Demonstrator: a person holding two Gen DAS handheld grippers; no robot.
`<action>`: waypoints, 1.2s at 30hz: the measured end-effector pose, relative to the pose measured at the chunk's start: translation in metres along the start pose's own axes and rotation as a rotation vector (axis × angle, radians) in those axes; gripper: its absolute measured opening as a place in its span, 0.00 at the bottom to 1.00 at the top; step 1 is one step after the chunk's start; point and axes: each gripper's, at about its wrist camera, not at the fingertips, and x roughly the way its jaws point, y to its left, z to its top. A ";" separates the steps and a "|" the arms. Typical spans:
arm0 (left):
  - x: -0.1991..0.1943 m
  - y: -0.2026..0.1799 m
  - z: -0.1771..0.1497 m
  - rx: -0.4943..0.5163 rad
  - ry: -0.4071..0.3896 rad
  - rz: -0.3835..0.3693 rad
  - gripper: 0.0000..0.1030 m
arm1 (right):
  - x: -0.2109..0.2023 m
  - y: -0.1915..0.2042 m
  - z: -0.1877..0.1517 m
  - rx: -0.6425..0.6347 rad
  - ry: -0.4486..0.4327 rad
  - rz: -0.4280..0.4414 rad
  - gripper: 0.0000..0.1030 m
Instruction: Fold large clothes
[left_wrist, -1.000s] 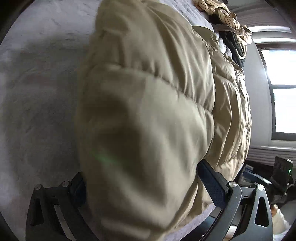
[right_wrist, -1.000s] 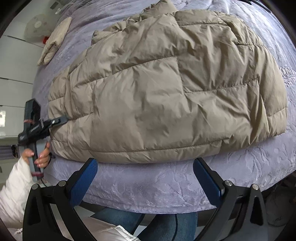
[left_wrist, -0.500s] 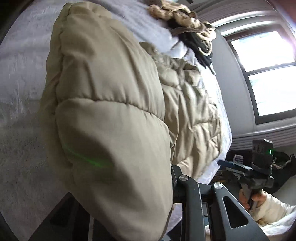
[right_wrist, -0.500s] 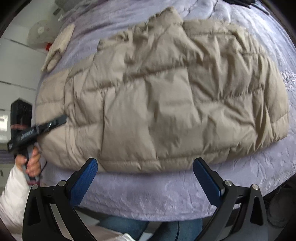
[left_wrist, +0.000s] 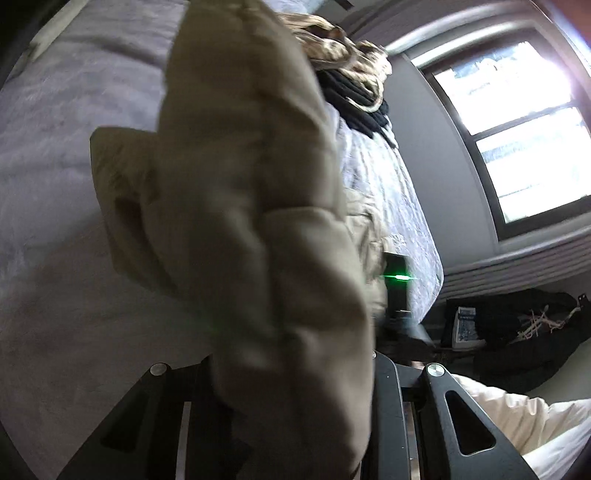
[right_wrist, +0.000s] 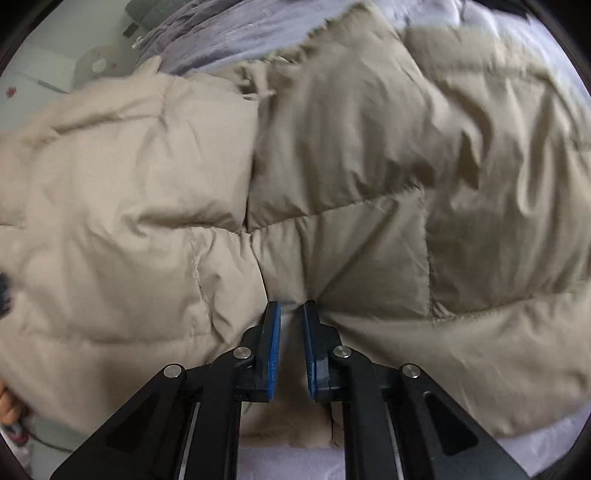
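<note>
A beige quilted puffer jacket (right_wrist: 332, 166) lies on a lavender bed cover (right_wrist: 221, 33). My right gripper (right_wrist: 291, 308) is shut on the jacket's near hem, a thin fold of fabric pinched between the blue pads (right_wrist: 274, 339). My left gripper (left_wrist: 291, 373) is shut on a thick bunch of the same jacket (left_wrist: 251, 206), lifted and hanging in front of the camera, hiding the pads. In the left wrist view the right gripper's body with its green light (left_wrist: 397, 277) shows at the jacket's far edge.
A pile of tan and black clothes (left_wrist: 351, 85) lies at the bed's far end. A window (left_wrist: 517, 122) and grey wall stand to the right. A dark bag (left_wrist: 517, 325) lies on the floor beside the bed. A cream item (right_wrist: 147, 70) lies on the bed at left.
My right gripper moved in to the jacket's near hem and shut on it. My left gripper lifted its bunch of the jacket higher and swung it toward the right gripper.
</note>
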 end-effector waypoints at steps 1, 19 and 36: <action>0.008 -0.016 0.004 0.019 0.013 0.008 0.29 | 0.002 -0.005 0.001 0.014 0.004 0.017 0.12; 0.135 -0.151 0.048 0.174 0.180 0.102 0.69 | -0.085 -0.119 -0.011 0.232 -0.009 0.325 0.08; 0.266 -0.188 0.084 0.138 0.274 0.023 0.78 | -0.241 -0.165 -0.075 0.251 -0.296 0.190 0.63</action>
